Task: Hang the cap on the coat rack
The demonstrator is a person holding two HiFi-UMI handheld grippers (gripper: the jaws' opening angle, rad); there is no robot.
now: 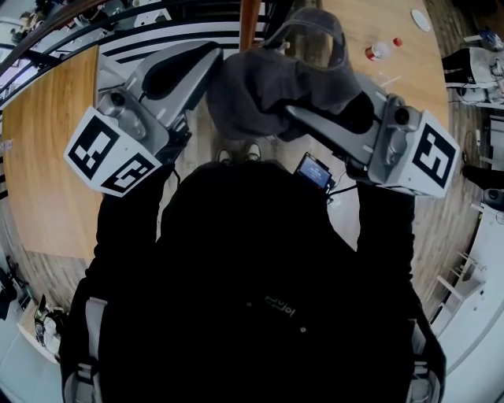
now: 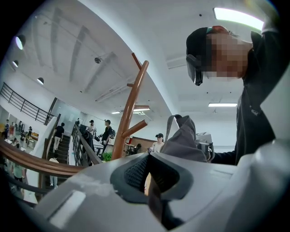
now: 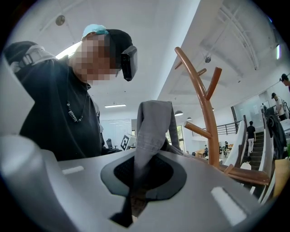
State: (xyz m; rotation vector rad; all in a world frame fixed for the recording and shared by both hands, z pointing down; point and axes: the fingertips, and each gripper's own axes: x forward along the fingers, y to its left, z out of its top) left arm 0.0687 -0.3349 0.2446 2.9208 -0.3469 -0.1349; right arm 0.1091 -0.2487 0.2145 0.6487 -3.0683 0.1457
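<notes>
A grey cap [image 1: 276, 79] hangs in the air between both grippers, in front of the person's chest. My left gripper [image 1: 214, 67] meets the cap's left side, and a dark strip of fabric sits pinched between its closed jaws [image 2: 152, 190]; the cap's crown [image 2: 186, 140] rises beyond them. My right gripper [image 1: 295, 114] is shut on the cap's other side, and grey cloth [image 3: 152, 131] runs up out of its jaws [image 3: 136, 190]. The brown wooden coat rack [image 1: 250, 24] stands just beyond the cap, with its pegs [image 2: 136, 129] [image 3: 204, 113] bare.
A wooden table [image 1: 47, 157] lies at the lower left. Another wooden top at the upper right carries a bottle [image 1: 379, 49] and a white plate [image 1: 421, 20]. A curved stair railing [image 2: 27, 163] and several people stand behind the rack.
</notes>
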